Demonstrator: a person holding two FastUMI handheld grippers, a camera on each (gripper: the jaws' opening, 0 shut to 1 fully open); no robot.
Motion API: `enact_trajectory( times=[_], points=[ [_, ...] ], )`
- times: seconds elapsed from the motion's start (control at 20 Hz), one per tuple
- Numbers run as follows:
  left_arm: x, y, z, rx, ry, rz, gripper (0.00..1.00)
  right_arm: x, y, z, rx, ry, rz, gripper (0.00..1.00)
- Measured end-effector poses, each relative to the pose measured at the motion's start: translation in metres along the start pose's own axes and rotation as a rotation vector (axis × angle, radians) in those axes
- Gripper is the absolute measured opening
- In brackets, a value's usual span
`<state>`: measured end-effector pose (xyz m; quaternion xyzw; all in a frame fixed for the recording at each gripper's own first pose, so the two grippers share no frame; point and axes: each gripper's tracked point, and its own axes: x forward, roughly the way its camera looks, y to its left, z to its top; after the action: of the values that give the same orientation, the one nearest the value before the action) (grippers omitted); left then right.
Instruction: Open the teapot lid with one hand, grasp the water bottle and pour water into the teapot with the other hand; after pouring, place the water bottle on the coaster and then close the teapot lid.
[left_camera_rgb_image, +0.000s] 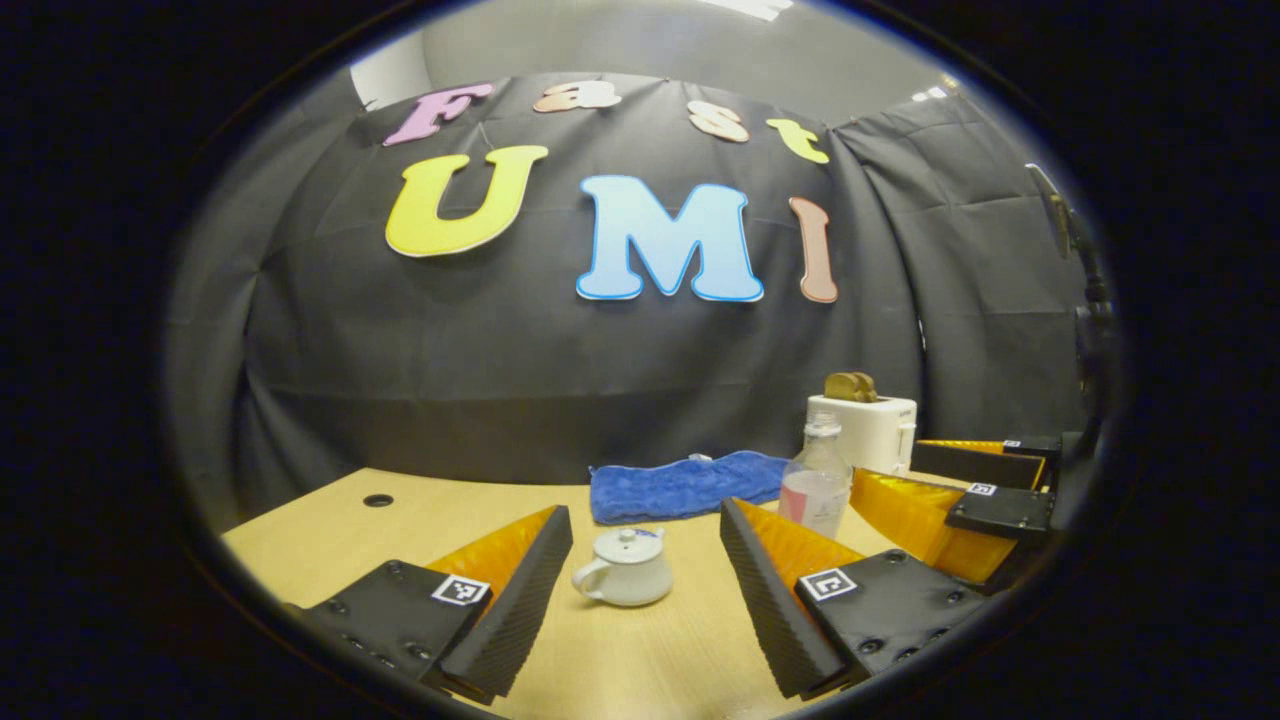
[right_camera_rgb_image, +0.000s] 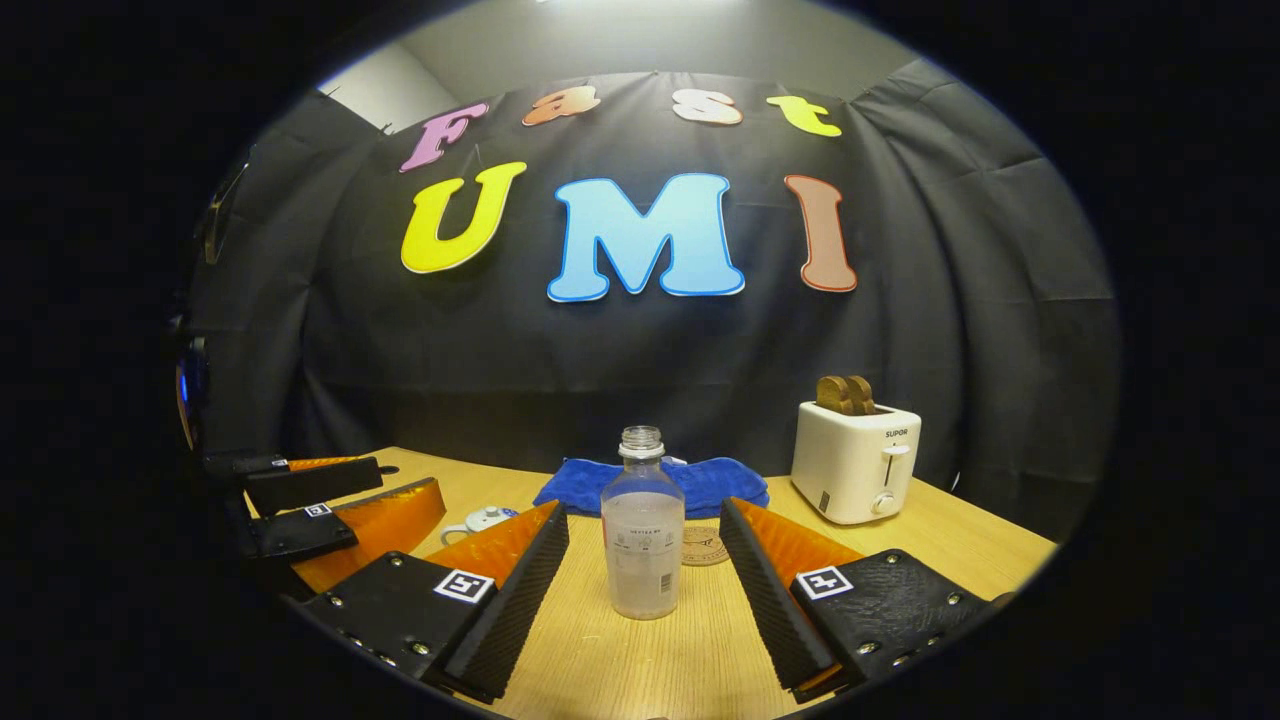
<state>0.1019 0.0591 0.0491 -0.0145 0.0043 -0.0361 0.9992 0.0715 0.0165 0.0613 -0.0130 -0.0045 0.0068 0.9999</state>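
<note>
In the left gripper view, the left gripper (left_camera_rgb_image: 645, 600) has its fingers wide apart, and the teapot (left_camera_rgb_image: 624, 568) stands on the table (left_camera_rgb_image: 330, 520) between them, lid on. In the right gripper view, the right gripper (right_camera_rgb_image: 645, 600) is also spread, with the bottle (right_camera_rgb_image: 642, 525) upright between its fingers, untouched. Behind the bottle lies the coaster (right_camera_rgb_image: 706, 546), then a blue towel (right_camera_rgb_image: 720, 478) and a toaster (right_camera_rgb_image: 853, 462).

Lidded white teapot (left_camera_rgb_image: 622, 567), uncapped clear bottle (right_camera_rgb_image: 642, 525) upright beside round coaster (right_camera_rgb_image: 704, 546).
</note>
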Motion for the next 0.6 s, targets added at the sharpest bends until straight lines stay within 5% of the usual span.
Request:
enact_trajectory(
  times=[0.6],
  points=[
    [0.09, 0.006, -0.027, 0.002, 0.035, -0.057, 0.99, 0.05, -0.004, -0.033, 0.031, 0.064, -0.035, 0.94]
  ],
)
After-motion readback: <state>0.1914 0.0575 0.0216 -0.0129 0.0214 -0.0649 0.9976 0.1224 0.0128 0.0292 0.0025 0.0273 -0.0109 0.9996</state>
